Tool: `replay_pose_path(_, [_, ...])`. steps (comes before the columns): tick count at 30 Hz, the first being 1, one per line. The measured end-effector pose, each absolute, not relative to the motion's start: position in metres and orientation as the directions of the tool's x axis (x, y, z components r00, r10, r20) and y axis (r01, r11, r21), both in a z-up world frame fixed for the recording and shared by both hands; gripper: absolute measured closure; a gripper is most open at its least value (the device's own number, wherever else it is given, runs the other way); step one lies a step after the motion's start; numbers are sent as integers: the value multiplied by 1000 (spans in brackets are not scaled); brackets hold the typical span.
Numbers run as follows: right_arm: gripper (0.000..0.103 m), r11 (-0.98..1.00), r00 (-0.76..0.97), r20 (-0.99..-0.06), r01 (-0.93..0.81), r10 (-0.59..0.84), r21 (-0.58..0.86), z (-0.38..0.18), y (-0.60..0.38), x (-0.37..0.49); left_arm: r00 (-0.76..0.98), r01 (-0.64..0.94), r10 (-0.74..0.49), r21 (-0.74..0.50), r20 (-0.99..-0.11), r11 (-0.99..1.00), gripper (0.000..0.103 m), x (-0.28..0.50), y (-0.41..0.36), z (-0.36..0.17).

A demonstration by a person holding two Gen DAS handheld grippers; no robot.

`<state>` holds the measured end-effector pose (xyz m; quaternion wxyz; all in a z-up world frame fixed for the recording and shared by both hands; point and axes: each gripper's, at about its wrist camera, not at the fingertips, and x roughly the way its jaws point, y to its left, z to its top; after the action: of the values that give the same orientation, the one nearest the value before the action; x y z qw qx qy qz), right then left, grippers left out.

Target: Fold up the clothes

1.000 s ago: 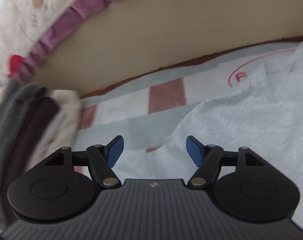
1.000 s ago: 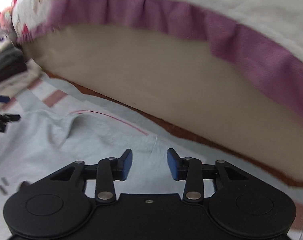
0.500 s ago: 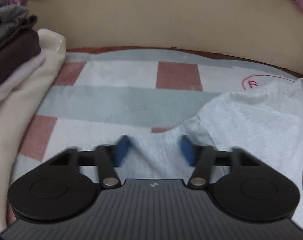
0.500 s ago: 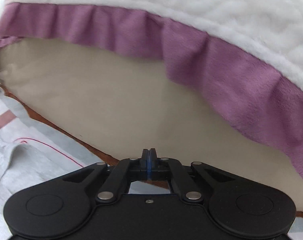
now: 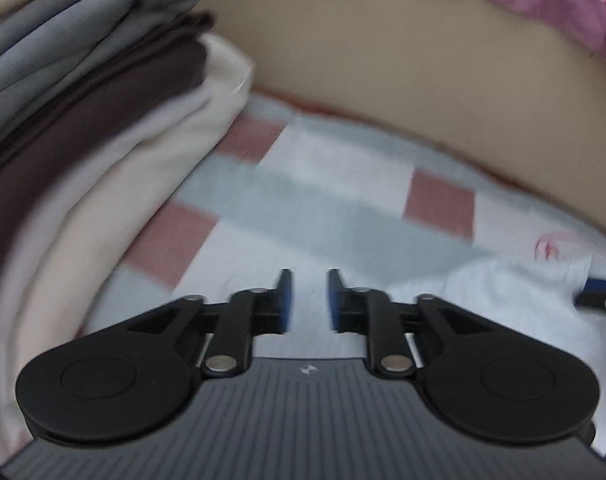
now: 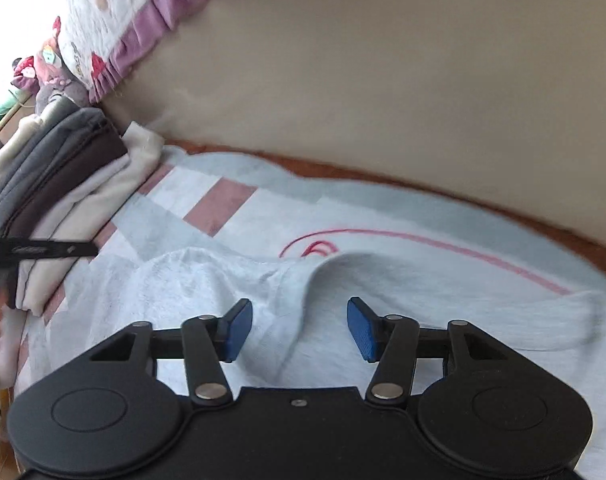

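Note:
A light grey sweatshirt (image 6: 207,292) lies spread on the checked bed sheet (image 6: 219,204), its collar near the middle of the right wrist view. My right gripper (image 6: 299,328) is open and empty just above the cloth by the collar. My left gripper (image 5: 309,300) is open with a narrow gap, empty, low over the sheet at the garment's left edge (image 5: 503,284). The left gripper also shows at the left edge of the right wrist view (image 6: 43,250). The right gripper's blue tip shows at the right edge of the left wrist view (image 5: 599,292).
A stack of folded clothes (image 5: 83,128) in grey, dark brown and cream stands on the left; it also shows in the right wrist view (image 6: 59,184). A beige headboard (image 6: 383,80) runs along the back. A purple-frilled quilt (image 6: 115,40) hangs over it.
My right gripper, shut half a second ago, has opened and turned down toward the collar. My left gripper has narrowed its gap and swung left toward the folded stack.

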<state>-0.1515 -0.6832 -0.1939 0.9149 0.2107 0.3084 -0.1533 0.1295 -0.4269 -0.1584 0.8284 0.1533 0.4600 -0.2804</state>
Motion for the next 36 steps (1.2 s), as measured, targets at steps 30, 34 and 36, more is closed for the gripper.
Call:
replay_pose_path(30, [62, 795, 664, -691, 567, -285, 217, -181, -720, -278, 603, 651, -217, 317, -767, 689, 102, 96, -409, -170])
replay_pose_path(34, [62, 825, 572, -721, 565, -391, 1, -184, -723, -303, 582, 619, -169, 298, -796, 727, 96, 102, -408, -176])
replay_pose_path(36, [60, 818, 556, -732, 575, -393, -3, -192, -732, -299, 546, 589, -191, 211, -816, 780, 96, 106, -402, -172])
